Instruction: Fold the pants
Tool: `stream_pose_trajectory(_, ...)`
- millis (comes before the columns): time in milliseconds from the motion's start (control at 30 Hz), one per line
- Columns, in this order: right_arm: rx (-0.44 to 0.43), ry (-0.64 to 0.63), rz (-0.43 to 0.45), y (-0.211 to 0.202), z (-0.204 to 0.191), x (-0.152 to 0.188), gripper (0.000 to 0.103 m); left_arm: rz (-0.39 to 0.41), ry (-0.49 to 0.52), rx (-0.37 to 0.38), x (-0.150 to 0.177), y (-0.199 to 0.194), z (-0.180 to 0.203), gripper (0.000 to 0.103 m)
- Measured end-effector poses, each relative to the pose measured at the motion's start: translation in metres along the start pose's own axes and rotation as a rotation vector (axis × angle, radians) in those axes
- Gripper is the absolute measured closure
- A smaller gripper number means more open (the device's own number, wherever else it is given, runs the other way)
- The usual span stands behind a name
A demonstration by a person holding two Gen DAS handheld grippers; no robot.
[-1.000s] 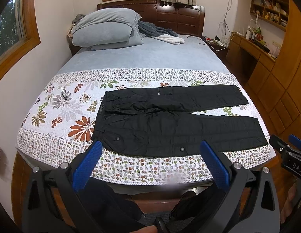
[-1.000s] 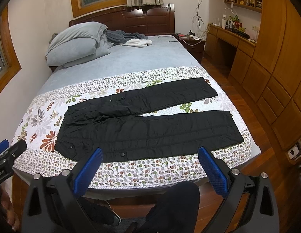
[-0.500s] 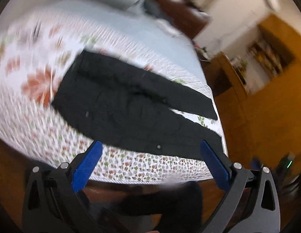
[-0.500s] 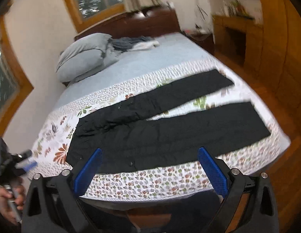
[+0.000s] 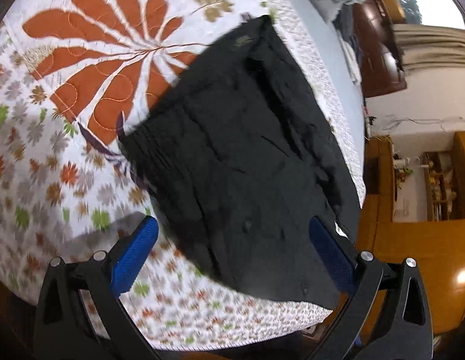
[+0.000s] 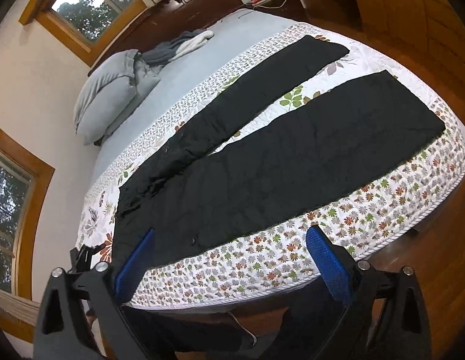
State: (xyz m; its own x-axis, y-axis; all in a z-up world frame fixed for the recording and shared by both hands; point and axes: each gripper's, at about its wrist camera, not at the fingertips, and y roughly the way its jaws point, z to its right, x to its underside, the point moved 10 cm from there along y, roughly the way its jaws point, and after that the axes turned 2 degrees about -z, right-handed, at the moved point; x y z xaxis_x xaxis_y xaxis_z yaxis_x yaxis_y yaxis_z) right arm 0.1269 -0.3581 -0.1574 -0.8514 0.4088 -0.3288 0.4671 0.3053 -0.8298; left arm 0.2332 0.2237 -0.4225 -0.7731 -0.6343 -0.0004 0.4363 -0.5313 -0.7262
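Note:
Black pants point(image 6: 262, 162) lie flat across the floral quilt point(image 6: 262, 267), waistband at the left, both legs spread toward the right. In the left wrist view the waist end of the pants point(image 5: 241, 162) fills the middle, seen close and tilted. My left gripper point(image 5: 232, 252) hovers open just above the near waist corner, blue pads wide apart, nothing between them. My right gripper point(image 6: 229, 264) is open over the bed's near edge, in front of the lower leg. The left gripper point(image 6: 82, 256) shows small at the waistband in the right wrist view.
Grey pillows point(image 6: 112, 96) and a crumpled blanket point(image 6: 178, 45) lie at the head of the bed by the dark headboard. Wooden cabinets point(image 5: 412, 240) and wood floor point(image 6: 442, 255) flank the right side. Windows point(image 6: 91, 3) sit in the left and far walls.
The left gripper has swung down and in close to the waistband, its view tilting sharply. The right gripper has tilted and moved slightly nearer the bed edge. The pants have not moved.

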Motion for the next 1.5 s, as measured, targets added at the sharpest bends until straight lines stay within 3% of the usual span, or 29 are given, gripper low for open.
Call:
stream_pose_trajectory(267,0.003,0.058,-0.041,0.029,0.039,-0.005,0.004,-0.026,-0.027,-0.053,-0.016,0.021,-0.011,0.003)
stream_pose_trajectory(400,-0.009,0.214,-0.027,0.033,0.094,-0.028,0.004,-0.029,0.063,-0.122,-0.012,0.028,-0.003,0.004)
stream_pose_trajectory(467,-0.01,0.303,0.001,0.03,0.133,-0.044,0.004,-0.023,0.08,-0.15,-0.01,0.027,-0.003,0.013)
stream_pose_trajectory(533,-0.002,0.388,0.03,0.026,0.175,-0.058,0.004,-0.018,0.085,-0.142,-0.01,0.026,0.001,0.033)
stream_pose_trajectory(600,-0.013,0.476,0.062,0.023,0.212,-0.071,0.004,-0.006,0.061,-0.146,-0.013,0.025,-0.001,0.037)
stream_pose_trajectory(700,-0.053,0.612,0.093,0.024,0.265,-0.085,0.004,-0.008,0.037,-0.138,-0.014,0.029,-0.007,0.031)
stream_pose_trajectory(767,-0.083,0.702,0.122,0.027,0.298,-0.092,0.004,-0.002,0.019,-0.106,-0.015,0.032,-0.006,0.019)
stream_pose_trajectory(867,-0.106,0.744,0.148,0.033,0.323,-0.1,0.004,0.005,0.008,-0.118,-0.016,0.038,-0.003,0.014)
stream_pose_trajectory(1033,-0.153,0.799,0.168,0.041,0.347,-0.106,0.005,0.027,-0.013,-0.153,-0.016,0.047,0.0,0.011)
stream_pose_trajectory(1100,-0.166,0.799,0.172,0.042,0.352,-0.109,0.005,0.046,-0.022,-0.172,-0.017,0.045,-0.001,0.017)
stream_pose_trajectory(1167,-0.162,0.778,0.177,0.04,0.354,-0.113,0.012,0.067,-0.045,-0.242,-0.017,0.04,-0.01,0.043)
stream_pose_trajectory(1233,-0.156,0.765,0.177,0.04,0.35,-0.114,0.019,0.086,-0.074,-0.259,-0.016,0.034,-0.018,0.057)
stream_pose_trajectory(1300,-0.159,0.764,0.173,0.042,0.352,-0.114,0.027,0.093,-0.082,-0.258,-0.015,0.03,-0.022,0.064)
stream_pose_trajectory(1400,-0.133,0.767,0.157,0.039,0.36,-0.103,0.061,0.103,-0.083,-0.275,-0.015,0.025,-0.024,0.073)
stream_pose_trajectory(1433,-0.137,0.78,0.159,0.037,0.364,-0.098,0.083,0.108,-0.085,-0.28,-0.015,0.024,-0.023,0.077)
stream_pose_trajectory(1467,-0.194,0.792,0.176,0.034,0.363,-0.097,0.09,0.114,-0.087,-0.283,-0.015,0.022,-0.022,0.08)
stream_pose_trajectory(1500,-0.2,0.795,0.181,0.032,0.363,-0.096,0.091,0.121,-0.083,-0.289,-0.014,0.02,-0.021,0.081)
